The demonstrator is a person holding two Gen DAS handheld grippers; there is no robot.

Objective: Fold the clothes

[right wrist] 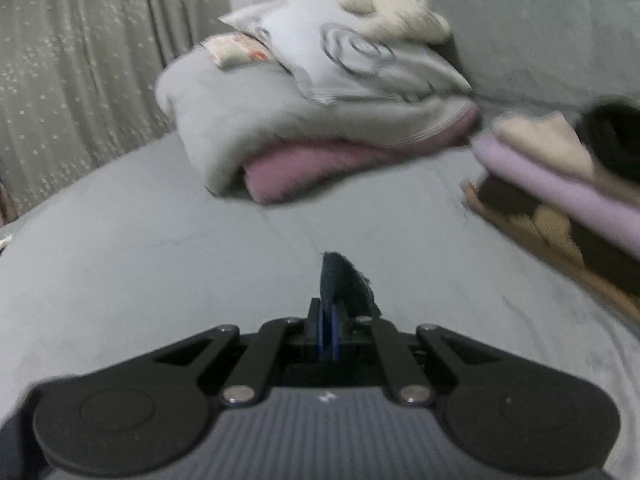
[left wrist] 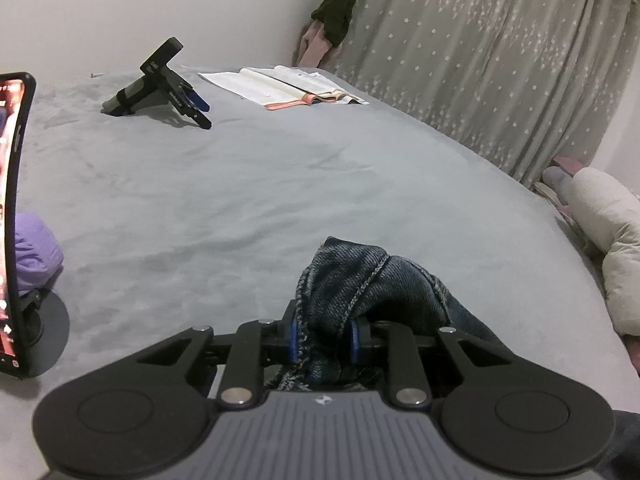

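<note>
My left gripper [left wrist: 324,338] is shut on a thick bunch of dark blue jeans [left wrist: 372,280], held above the grey bed [left wrist: 248,184]; the denim bulges out between the blue pads and trails off to the lower right. My right gripper [right wrist: 329,338] is shut on a thin edge of the same dark denim [right wrist: 340,280], which sticks up between its pads. The rest of the jeans is hidden below both grippers. The right wrist view is blurred.
A spare black gripper [left wrist: 168,84] and an open book [left wrist: 280,84] lie at the far side of the bed. A phone on a stand [left wrist: 16,224] and purple cloth [left wrist: 36,256] are at left. Folded grey and pink blankets [right wrist: 304,120] and stacked clothes [right wrist: 560,172] lie ahead of the right gripper.
</note>
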